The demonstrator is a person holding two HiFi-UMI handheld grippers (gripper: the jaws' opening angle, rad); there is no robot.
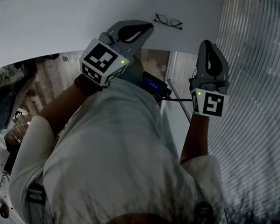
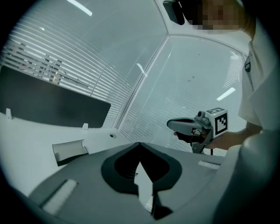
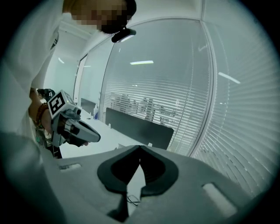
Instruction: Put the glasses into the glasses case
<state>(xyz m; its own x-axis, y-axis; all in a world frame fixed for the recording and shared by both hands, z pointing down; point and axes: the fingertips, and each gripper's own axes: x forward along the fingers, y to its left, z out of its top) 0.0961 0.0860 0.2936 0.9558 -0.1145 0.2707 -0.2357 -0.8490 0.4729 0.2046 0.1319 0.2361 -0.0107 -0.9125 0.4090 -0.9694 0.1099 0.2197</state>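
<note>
White table (image 1: 66, 12) runs beside a wall of blinds (image 1: 259, 58). The left gripper (image 1: 147, 28), jaws together and empty, is just beside the glasses (image 1: 168, 21), on their near left. The right gripper (image 1: 209, 45), also closed on nothing, is near their right. I think closed jaws coming closer could only push the thin frame away or bend it, so they must open first. I cannot surely find the case.

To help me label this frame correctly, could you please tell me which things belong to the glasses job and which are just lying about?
Job: glasses; grey curved object, probably the case; left gripper; right gripper.
Lying about: black box with cable; dark clutter at lower left.
</note>
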